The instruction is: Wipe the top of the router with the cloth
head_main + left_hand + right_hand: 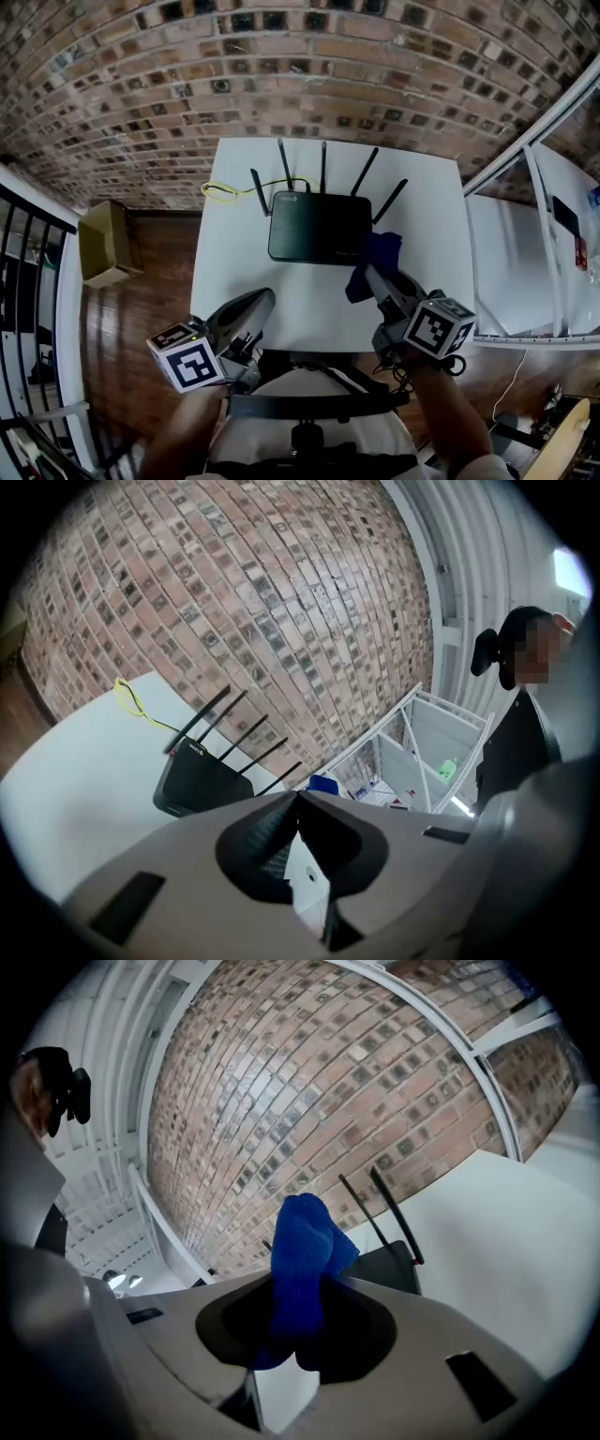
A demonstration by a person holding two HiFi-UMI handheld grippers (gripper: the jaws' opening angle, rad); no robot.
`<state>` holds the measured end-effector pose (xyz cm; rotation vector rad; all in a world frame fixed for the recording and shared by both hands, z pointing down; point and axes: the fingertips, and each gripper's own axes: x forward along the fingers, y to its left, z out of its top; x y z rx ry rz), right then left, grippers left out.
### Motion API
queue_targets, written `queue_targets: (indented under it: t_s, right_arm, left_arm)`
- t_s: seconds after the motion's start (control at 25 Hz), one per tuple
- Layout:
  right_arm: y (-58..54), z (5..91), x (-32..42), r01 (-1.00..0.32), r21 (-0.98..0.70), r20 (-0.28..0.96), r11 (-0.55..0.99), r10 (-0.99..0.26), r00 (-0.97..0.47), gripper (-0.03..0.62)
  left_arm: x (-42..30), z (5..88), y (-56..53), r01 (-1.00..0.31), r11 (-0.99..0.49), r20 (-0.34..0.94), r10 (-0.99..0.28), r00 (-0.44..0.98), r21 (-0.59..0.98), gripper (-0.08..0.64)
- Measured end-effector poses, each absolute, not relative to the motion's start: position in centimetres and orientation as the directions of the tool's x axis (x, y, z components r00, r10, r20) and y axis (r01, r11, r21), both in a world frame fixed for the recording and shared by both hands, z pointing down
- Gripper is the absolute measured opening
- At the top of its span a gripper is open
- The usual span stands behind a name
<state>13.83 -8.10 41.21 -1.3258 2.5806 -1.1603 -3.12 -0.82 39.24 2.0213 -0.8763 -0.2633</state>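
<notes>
Our left claw (298, 795) has its jaws pressed together, with nothing between them. Ahead of it and to the left, a black router (199, 782) with raised antennas sits on the white bench (75, 789), and a yellow cable (131, 701) loops beyond it. Farther ahead we see a brick wall (234, 592). Right of the claw stands a white metal rack (427, 747).

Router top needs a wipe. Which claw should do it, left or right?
Right. The right claw is shut on the blue cloth, just beside the router at its right edge. The left claw is shut on nothing and sits back near the front edge of the table.
</notes>
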Motion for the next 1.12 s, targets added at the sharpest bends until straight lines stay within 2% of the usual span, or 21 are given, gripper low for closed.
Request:
queue_targets:
  t_s: [0.28, 0.72, 1.12]
  right_arm:
    - [-4.5, 40.1, 21.9, -0.721, -0.575, 0.308, 0.388, -0.713, -0.630, 0.127]
    - [0.8, 39.4, 31.9, -0.677, -0.601, 0.242, 0.426, -0.710, -0.662, 0.127]
    - [2.7, 37.5, 33.2, -0.569, -0.677, 0.170, 0.466, -0.654, -0.738, 0.126]
  left_arm:
    - [4.6, 39.4, 2.5, -0.491, -0.331, 0.158, -0.678, 0.718, 0.806, 0.002]
    - [15.8, 40.2, 6.8, -0.522, -0.322, 0.189, -0.682, 0.706, 0.790, 0.002]
    - [18.2, 38.4, 10.4, -0.566, -0.274, 0.216, -0.728, 0.650, 0.777, 0.002]
